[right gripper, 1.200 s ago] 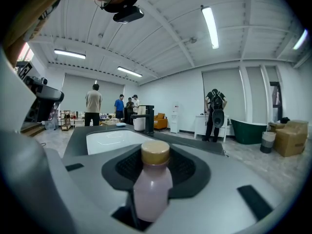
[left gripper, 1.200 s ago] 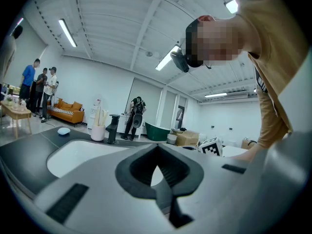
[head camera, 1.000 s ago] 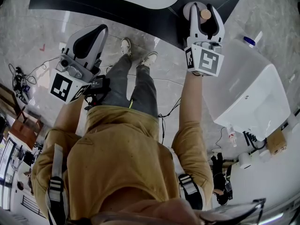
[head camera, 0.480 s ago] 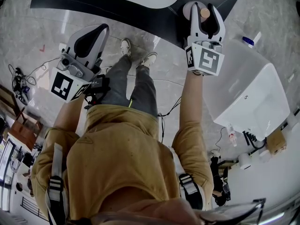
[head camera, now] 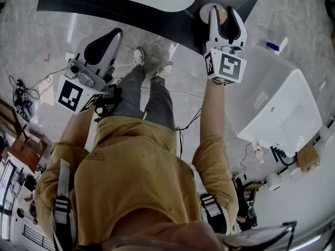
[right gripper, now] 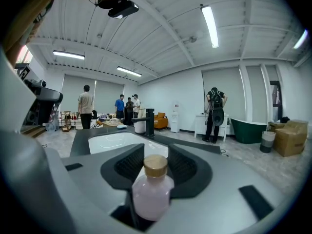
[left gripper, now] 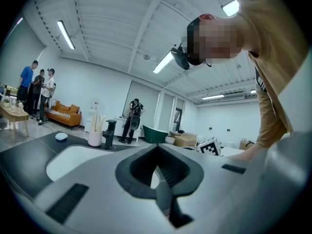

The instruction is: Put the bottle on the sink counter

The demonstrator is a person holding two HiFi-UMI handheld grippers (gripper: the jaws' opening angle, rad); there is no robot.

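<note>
The right tongs [head camera: 224,13], clamped on the bottle [right gripper: 152,194], have edged forward and slightly left. Their tips now overlap the near edge of the dark surface [head camera: 131,12], and less of the bottle's cap shows between them than before.

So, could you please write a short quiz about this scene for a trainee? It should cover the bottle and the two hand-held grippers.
1. True or false: the bottle already stands on the sink counter.
2. Choose one: the cap of the bottle is A blue, B tan, C black.
3. Fill the gap: the jaws of the left hand-held gripper are ___.

Key
1. False: the right hand-held gripper holds it.
2. B.
3. Shut, with nothing between them.
</note>
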